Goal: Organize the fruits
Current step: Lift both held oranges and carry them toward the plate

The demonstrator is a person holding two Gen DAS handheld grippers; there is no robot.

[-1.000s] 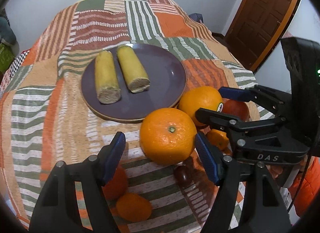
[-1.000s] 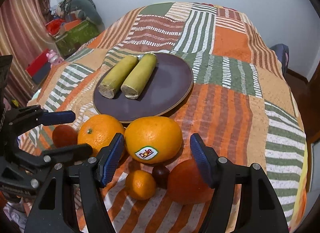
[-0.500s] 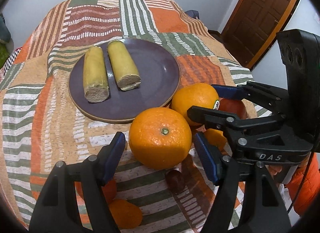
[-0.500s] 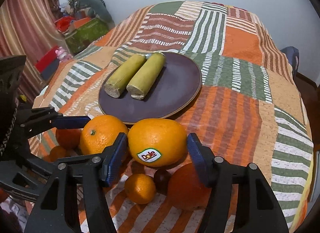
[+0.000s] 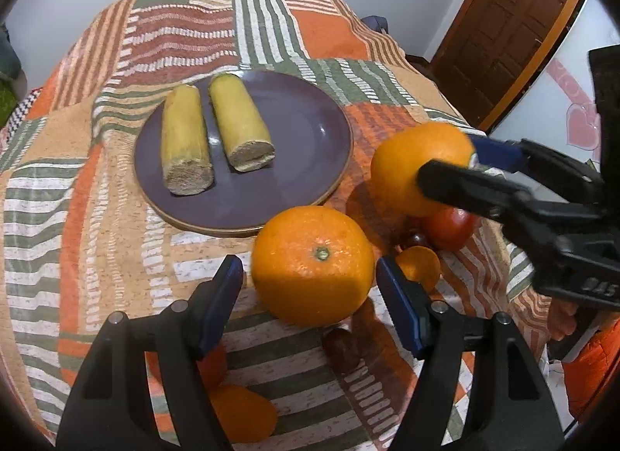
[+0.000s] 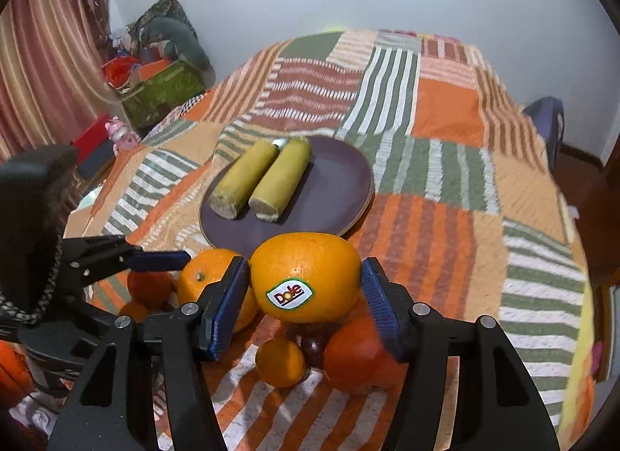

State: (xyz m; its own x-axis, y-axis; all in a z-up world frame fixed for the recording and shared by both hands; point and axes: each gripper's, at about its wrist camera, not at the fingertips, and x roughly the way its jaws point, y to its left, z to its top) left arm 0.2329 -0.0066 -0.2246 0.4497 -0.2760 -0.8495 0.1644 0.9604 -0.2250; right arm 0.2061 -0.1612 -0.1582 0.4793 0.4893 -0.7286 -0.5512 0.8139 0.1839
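The right gripper [image 6: 305,296] is clenched around the Dole-stickered orange [image 6: 306,276], both blue pads pressed to its sides; below and just behind its fingertips lie a small mandarin [image 6: 281,362], a dark grape [image 6: 313,346] and a red tomato [image 6: 358,354] on the patchwork tablecloth [image 6: 445,164]. The left gripper [image 5: 310,296] is released, its fingers spread to either side of a navel orange [image 5: 313,260] without clearly touching it; another dark grape [image 5: 343,348] sits just beneath, and a second mandarin [image 5: 242,414] lies under its left finger. Ahead of both grippers rests a purple plate [image 5: 306,133] holding two cut yellow plantain pieces [image 5: 215,137] side by side; the rest of the plate is bare.
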